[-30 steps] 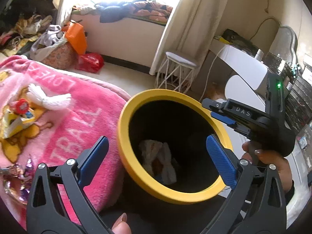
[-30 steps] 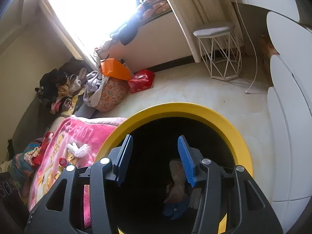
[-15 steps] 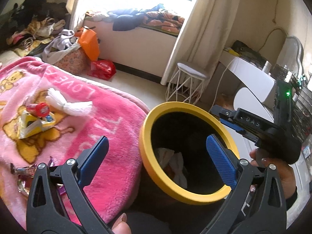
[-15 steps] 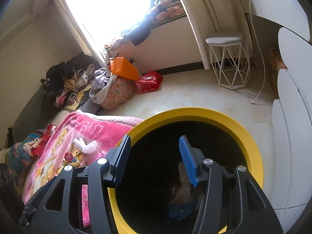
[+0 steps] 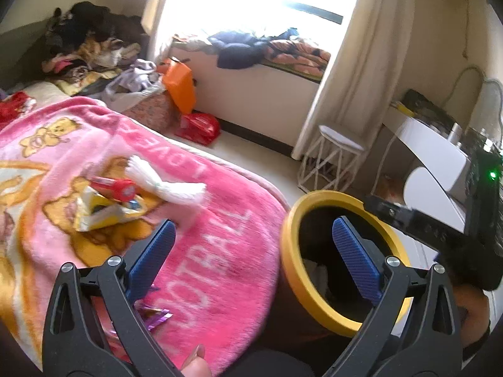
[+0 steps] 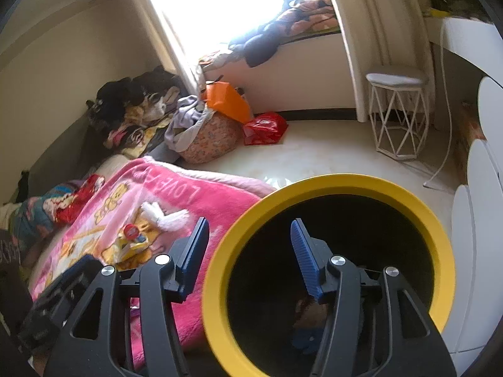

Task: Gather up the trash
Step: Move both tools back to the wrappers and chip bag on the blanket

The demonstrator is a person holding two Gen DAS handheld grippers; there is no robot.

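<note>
Both grippers' fingers (image 5: 353, 256) (image 6: 301, 257) spread, holding nothing.

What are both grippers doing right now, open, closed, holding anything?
Left gripper: open, nothing between its jaws.
Right gripper: open and empty over the yellow-rimmed bin; its jaws have just been opening.

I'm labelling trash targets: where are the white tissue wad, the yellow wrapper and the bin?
white tissue wad (image 5: 169, 185), left wrist view, on its twisted middle.
yellow wrapper (image 5: 94, 212), left wrist view, on its crumpled face.
bin (image 6: 371, 187), right wrist view, on its yellow rim's far edge.
</note>
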